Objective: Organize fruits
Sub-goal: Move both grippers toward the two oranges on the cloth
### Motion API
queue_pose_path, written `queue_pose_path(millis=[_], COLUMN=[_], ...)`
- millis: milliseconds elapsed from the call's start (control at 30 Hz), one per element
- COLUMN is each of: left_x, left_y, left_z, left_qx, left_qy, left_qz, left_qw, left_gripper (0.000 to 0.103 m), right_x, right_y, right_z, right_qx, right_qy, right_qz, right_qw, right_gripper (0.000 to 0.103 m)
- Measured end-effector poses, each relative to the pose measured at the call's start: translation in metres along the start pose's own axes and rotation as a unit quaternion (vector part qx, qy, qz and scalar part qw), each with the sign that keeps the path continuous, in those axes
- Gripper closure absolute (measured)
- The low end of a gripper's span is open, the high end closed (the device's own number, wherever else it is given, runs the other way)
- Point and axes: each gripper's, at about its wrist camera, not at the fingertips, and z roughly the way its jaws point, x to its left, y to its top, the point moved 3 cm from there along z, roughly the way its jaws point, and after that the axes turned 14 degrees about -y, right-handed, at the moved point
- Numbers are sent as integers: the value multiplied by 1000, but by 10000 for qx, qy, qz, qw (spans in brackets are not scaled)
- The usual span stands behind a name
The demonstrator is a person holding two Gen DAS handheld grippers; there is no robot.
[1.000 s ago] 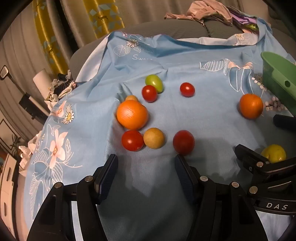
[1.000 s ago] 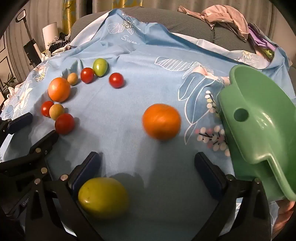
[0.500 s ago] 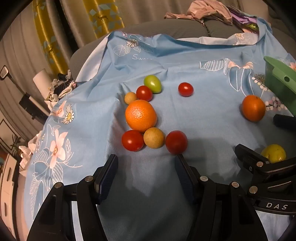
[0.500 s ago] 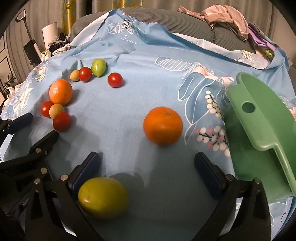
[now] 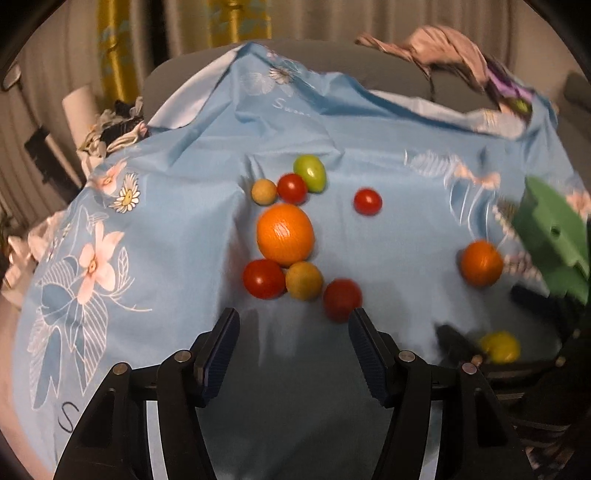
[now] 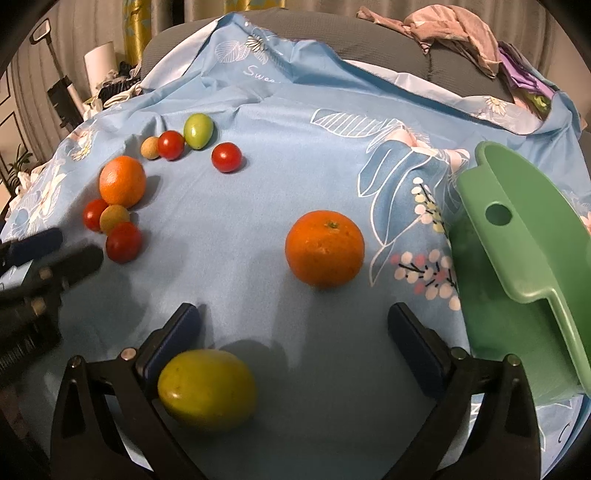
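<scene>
Light: dim, warm indoor; soft shadows fall toward the camera under the fruit.
Glare: small highlight on the large orange (image 5: 285, 234).
Blur: left wrist view smeared, worst at the green container (image 5: 554, 236); right wrist view sharp.
Edges: fisheye bending, dark corners.

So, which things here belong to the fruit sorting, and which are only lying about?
For the job: two oranges, red tomatoes, green tomato, yellow fruit, green basket.

Lying about: blue flowered cloth, crumpled clothes, white roll.
</scene>
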Motion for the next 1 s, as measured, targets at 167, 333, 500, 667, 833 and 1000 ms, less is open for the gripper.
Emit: queue_pose_path(millis=[167, 333, 500, 667, 833, 1000], left_x=[-4, -2, -6, -7, -2, 11], left_y=[8, 16, 19, 22, 25, 25], left_z=[-11, -17, -22, -24, -27, -29], left_qx=[-176, -245, -369, -419, -420, -446], left_qy=[-301, -574, -718, -939, -1063, -1141], left_qz=[-85, -365, -393, -476, -639, -972], left_qw=[9994, 9974, 9960, 9936, 9914, 9877], left_gripper=[40, 40, 50, 60, 61, 66], right_x=[-5, -9, -13, -14, -18, -19], right_y=[0, 8, 11, 11, 16, 37], right_z=[-14, -37, -40, -41, -50, -73], right_qx=[-244, -702, -663, -632, -572, -640], right_qy=[156, 221, 336, 437, 678, 866], right_qz=[79, 227, 439, 499, 734, 806], right_qw=[9995, 9970, 9963, 9958, 9934, 9909], right_gripper=[3, 16, 37, 45, 44, 43])
